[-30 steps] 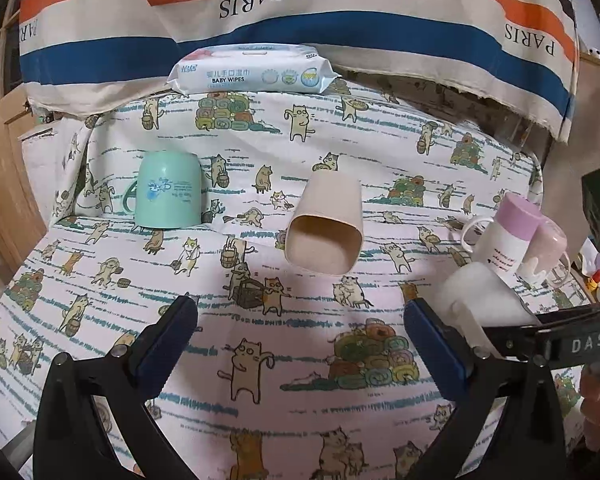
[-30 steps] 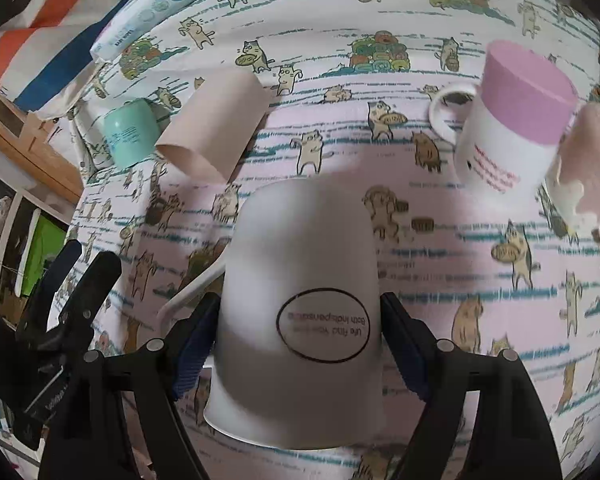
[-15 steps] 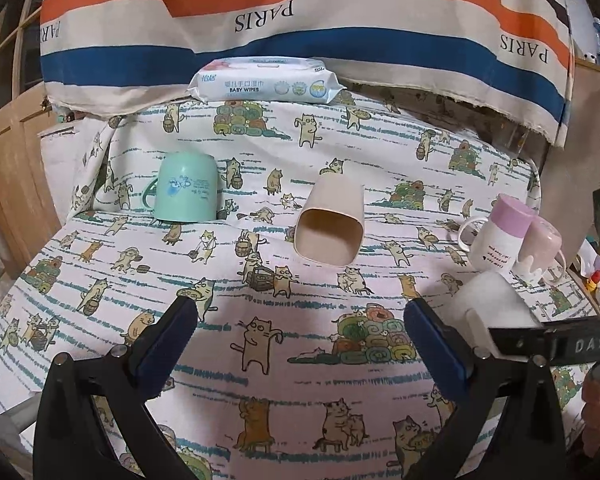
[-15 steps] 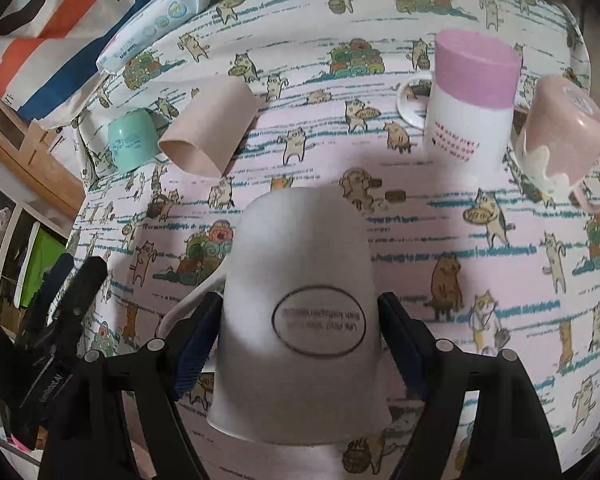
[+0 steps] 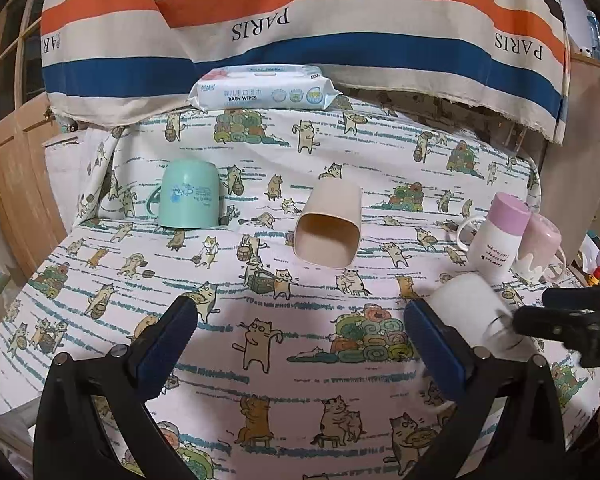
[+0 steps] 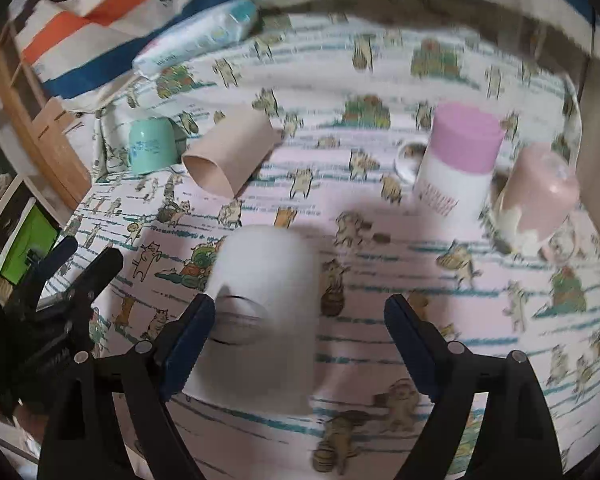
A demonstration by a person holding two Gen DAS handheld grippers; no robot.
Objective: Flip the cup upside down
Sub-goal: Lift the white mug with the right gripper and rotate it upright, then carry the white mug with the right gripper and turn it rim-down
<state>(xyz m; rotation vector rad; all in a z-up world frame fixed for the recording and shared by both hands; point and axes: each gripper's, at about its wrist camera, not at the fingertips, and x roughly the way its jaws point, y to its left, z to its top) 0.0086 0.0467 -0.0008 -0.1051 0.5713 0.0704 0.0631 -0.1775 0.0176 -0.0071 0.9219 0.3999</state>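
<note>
1. White cup sits upside down on the cat-print cloth, closed end up, just inside the right gripper.
2. Right gripper is released: jaws spread wide, the left pad touching or just beside the cup wall, the right pad well apart from it. Frame is motion-blurred, so I can't tell whether there's contact.
3. Left gripper is released too, nothing between its jaws, hovering over bare cloth.
4. Flip looks done; what's left is getting clear.
5. Risk: the near pad drags the cup wall on the way out and tips it. The cloth looks soft and wrinkled, so footing is poor.
6. Risk: a sideways swing clips the pink-topped mug or the pink cup on the right.
7. The beige tumbler lies on its side, near but apart; the mint cup is already inverted.
</note>
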